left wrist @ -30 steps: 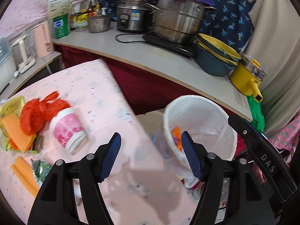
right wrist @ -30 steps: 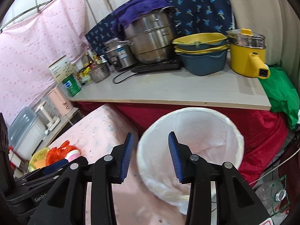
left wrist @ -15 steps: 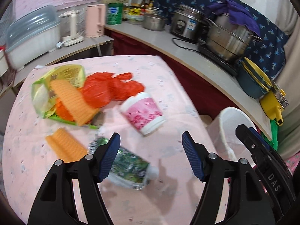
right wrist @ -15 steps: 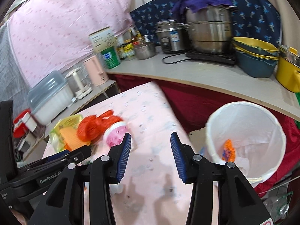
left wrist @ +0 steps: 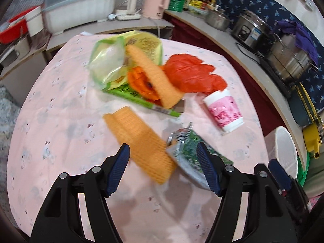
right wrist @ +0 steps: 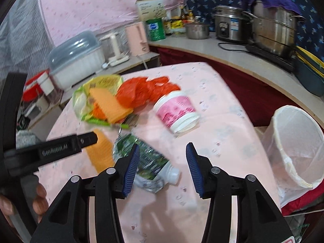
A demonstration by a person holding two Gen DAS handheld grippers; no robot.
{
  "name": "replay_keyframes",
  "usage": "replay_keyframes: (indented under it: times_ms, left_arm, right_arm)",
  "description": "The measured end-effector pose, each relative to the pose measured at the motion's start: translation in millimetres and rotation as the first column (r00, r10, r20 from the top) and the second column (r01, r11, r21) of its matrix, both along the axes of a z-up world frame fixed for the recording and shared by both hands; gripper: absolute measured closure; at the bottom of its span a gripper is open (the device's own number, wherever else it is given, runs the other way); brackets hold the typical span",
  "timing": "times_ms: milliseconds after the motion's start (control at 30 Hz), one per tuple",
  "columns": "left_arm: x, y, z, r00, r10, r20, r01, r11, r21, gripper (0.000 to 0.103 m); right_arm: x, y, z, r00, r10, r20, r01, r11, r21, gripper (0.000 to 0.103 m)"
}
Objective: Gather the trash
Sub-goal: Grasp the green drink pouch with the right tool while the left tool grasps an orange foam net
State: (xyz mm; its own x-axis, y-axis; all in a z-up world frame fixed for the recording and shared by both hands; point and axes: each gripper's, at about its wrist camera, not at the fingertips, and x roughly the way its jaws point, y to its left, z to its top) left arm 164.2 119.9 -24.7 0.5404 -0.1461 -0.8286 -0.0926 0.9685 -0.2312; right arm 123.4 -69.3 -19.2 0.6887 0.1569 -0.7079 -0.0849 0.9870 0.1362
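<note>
On the pink table (left wrist: 50,121) most of the trash is left to collect: an orange wrapper (left wrist: 139,141), a crushed bottle (right wrist: 147,162), a pink cup (right wrist: 177,111), a red bag (left wrist: 192,77) and a green packet (left wrist: 113,60). My left gripper (left wrist: 163,169) hangs wide apart just above the wrapper and bottle. My right gripper (right wrist: 161,168) is apart too, empty, beside the bottle. To my right stands the lined white bin (right wrist: 293,141).
</note>
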Motion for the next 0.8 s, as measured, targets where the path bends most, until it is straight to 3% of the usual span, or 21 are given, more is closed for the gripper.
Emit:
replay_keyframes:
  times_ms: [467, 700, 800]
  left_arm:
    - [-8, 44, -33, 0.991, 0.083, -0.108, -0.086, 0.996, -0.021, 0.038]
    - [3, 46, -46, 0.986, 0.071, -0.149, -0.079, 0.996, -0.05, 0.038]
    - [10, 45, -53, 0.983, 0.07, -0.17, -0.083, 0.994, -0.068, 0.038]
  right_arm:
    - [9, 69, -53, 0.977, 0.176, -0.118, -0.198, 0.957, -0.21, 0.051]
    - [24, 78, -67, 0.974, 0.191, -0.124, -0.221, 0.923, -0.315, 0.047]
    - [35, 74, -69, 0.975, 0.181, -0.131, -0.214, 0.924, -0.317, 0.046]
